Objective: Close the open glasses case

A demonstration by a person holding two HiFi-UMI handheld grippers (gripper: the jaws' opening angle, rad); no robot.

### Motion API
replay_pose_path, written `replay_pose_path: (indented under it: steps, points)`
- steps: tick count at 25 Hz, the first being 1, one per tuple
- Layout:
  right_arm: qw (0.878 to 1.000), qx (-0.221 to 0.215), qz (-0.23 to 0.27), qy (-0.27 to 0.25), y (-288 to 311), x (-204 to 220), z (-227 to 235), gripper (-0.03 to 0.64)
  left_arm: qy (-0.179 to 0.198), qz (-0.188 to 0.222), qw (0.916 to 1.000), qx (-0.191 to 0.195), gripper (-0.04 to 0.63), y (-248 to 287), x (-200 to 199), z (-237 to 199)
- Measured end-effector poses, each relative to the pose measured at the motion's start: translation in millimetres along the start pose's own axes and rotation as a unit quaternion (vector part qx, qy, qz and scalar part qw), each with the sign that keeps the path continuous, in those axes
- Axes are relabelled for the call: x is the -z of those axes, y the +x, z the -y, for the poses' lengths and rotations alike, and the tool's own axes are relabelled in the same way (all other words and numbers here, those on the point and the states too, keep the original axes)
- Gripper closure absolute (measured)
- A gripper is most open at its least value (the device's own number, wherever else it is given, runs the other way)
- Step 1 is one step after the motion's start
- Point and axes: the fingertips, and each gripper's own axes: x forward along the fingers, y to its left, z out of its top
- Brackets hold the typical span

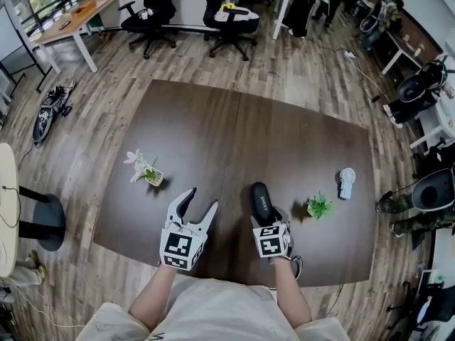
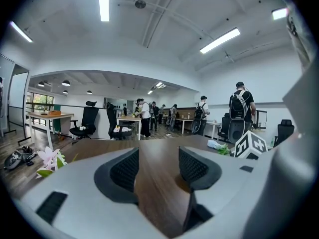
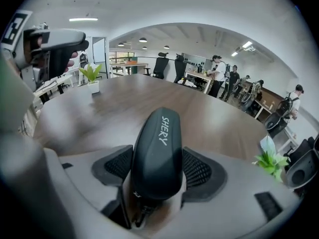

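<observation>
Near the front edge of the brown surface (image 1: 234, 130), just ahead of the person: black glasses case (image 1: 260, 199) lay lengthwise, pointing away from the body, its near end between the jaws of the right tool (image 1: 267, 216)

- Right tool: angled steeply down over the case. Jaws stood wide, pads flanking the case sides rather than squeezing it; read as released, with the case resting on the wood by its own weight
- Case: lid looked down, no gap seen from above or from the right gripper view. Closing judged done or all but done; the far seam could not be checked
- Placement judged deliberate: straddling the near end lets the jaws steady the shell while the lid is pressed flat
- Left tool (image 1: 200, 201): held nearly level beside the right one, well clear of the case, jaws apart and nothing between them but bare wood. Seemingly on standby

Surroundings:
- small pot with pale flowers (image 1: 146, 170), off to the left
- small green plant (image 1: 319, 206), just right of the case
- white item, perhaps a handheld fan (image 1: 346, 182), beyond that plant
- office chairs (image 1: 149, 23), desks and people past the far edge

Nothing lay between the tools and the case; the green plant was the nearest thing a sideways pull-back could knock
</observation>
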Motion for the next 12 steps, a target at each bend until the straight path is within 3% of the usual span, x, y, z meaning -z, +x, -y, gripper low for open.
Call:
replay_pose_path:
  steps: [6, 12]
  points:
    - [1.000, -0.012, 0.020, 0.020, 0.0, -3.1, 2.5, 0.318, 0.001, 0.004, 0.9999, 0.009, 0.341, 2.8, -1.2, 6.1]
    - [0.993, -0.036, 0.084, 0.071, -21.8, -36.2, 7.2, 0.325, -0.007, 0.017, 0.9995, 0.025, 0.339, 2.2, -10.7, 8.2]
